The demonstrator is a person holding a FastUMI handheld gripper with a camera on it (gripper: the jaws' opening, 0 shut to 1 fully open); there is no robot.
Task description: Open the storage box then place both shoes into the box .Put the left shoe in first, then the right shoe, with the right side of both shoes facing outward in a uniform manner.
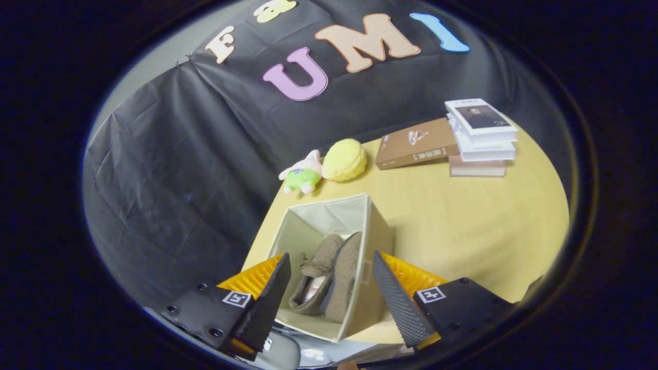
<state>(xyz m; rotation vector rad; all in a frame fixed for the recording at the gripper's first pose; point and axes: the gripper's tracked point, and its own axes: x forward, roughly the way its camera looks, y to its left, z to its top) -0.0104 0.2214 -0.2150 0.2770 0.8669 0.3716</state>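
Booth: black cloth wall (169, 169) hangs behind a pale wooden worktop (462, 231).
Worktop: its near left corner carries the storage box; its far edge carries the books and toys.
Storage box (375, 226): pale fabric, open at the top, tilted in the view, just ahead of the fingers.
Books (483, 139): a stack at the far right corner, with one brown book (416, 144) lying flat just beside it.
Shoes: two brown slippers lie side by side inside the box, touching, long axes running from the box's near wall toward its far wall.
Left-hand slipper (316, 280): opening faces up, inner lining visible.
Right-hand slipper (345, 275): turned on its side, leaning against the other.
Toys: a yellow plush (344, 160) and a small pink-and-green plush (302, 174) sit touching at the far edge, beyond the box.
Hand-held gripper (329, 300): fingers spread wide apart, holding nothing, the box seen between them.
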